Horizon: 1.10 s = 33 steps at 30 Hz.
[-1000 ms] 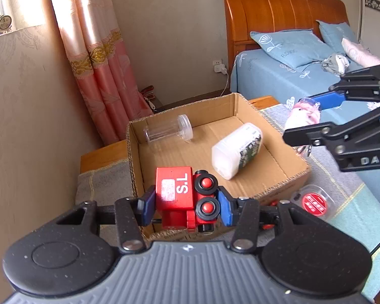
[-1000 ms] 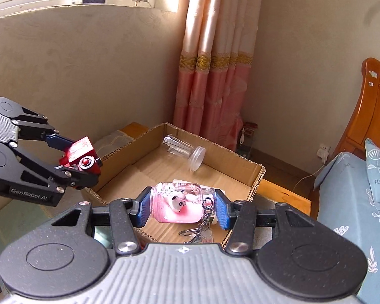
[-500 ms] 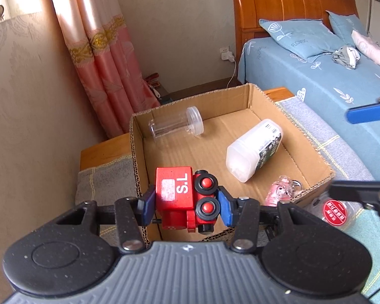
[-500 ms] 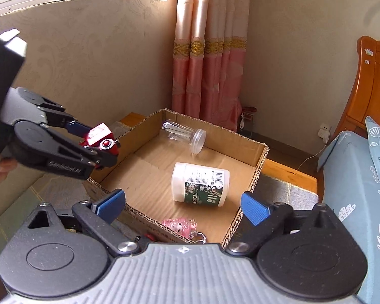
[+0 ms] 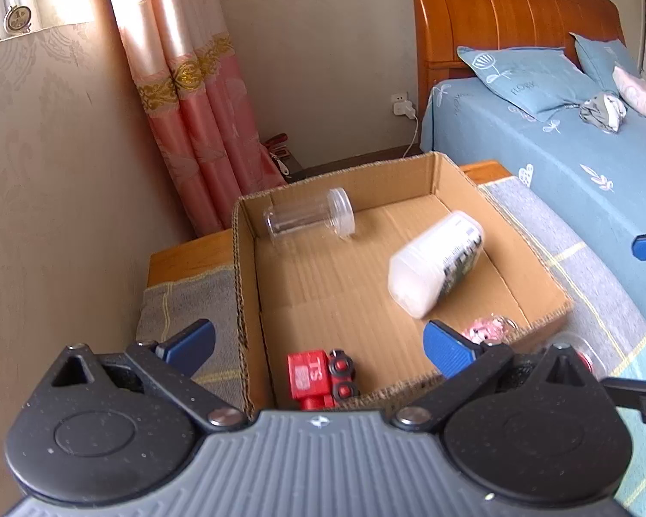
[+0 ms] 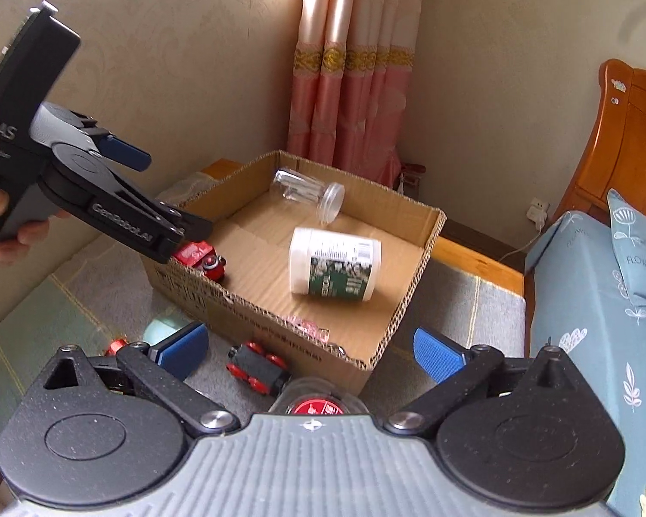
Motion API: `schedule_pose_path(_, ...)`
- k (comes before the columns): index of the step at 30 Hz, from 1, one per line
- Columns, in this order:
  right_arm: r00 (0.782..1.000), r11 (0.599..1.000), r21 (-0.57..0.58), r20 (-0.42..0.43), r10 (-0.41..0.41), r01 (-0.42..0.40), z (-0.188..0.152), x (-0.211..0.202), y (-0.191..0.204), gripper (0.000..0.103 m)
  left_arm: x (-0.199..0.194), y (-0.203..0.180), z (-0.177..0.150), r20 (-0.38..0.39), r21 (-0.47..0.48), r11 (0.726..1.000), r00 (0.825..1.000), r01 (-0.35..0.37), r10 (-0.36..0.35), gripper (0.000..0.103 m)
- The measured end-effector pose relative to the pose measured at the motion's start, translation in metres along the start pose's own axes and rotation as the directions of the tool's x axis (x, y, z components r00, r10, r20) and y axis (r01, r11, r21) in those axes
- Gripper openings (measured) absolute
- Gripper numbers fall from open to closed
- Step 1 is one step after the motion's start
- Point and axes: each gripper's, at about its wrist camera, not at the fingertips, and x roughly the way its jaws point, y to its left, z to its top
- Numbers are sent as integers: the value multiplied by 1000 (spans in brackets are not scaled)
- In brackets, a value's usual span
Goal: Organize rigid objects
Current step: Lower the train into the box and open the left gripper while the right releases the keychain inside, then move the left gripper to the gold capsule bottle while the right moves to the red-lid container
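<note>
An open cardboard box (image 5: 366, 179) holds a clear jar (image 5: 308, 217), a white bottle (image 5: 435, 269), a pink keychain jar (image 5: 486, 327) and a red toy train (image 5: 321, 377), which lies in its near left corner. My left gripper (image 5: 318, 347) hangs above that corner, its jaws opening with nothing between the pads. In the right wrist view the left gripper (image 6: 163, 191) hovers over the train (image 6: 202, 258). My right gripper (image 6: 310, 351) is in front of the box (image 6: 413, 275), its jaws opening and empty.
Outside the box's front wall lie a black and red toy car (image 6: 258, 366), a red-lidded clear container (image 6: 316, 405), a pale green object (image 6: 163, 329) and a small red piece (image 6: 116, 347). A blue bed (image 5: 581, 163) stands to the right. A wall and pink curtain (image 5: 194, 107) lie behind.
My left gripper has opened and dropped the red train into the box's near left corner. My right gripper let go of the pink jar, which lies in the box, then drew back.
</note>
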Motion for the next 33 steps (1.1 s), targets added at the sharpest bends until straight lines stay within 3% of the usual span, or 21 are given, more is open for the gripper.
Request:
schedule_pose_path(12,998,997,76,-61,-6,11,-25,10,-2,103,-41,-13,-29,-37,-20,1000,999,15,-16,102)
schedule_pose_path(22,996,994,97,-79,-47,55,-58,18,12,103,-60,-18,-78,-30,-131,989,998,-67,63,102)
schedule_pose_path(26,995,987,147,-79,-58,70,-73,21,16,103,-62,-21,-98,27,-190,977,994,-99,107,102)
schedule_pose_path(33,993,973,198,-26,-113,116,-92,22,25,103,-46,-24,-130,42,-283,956,994,-80,96,102)
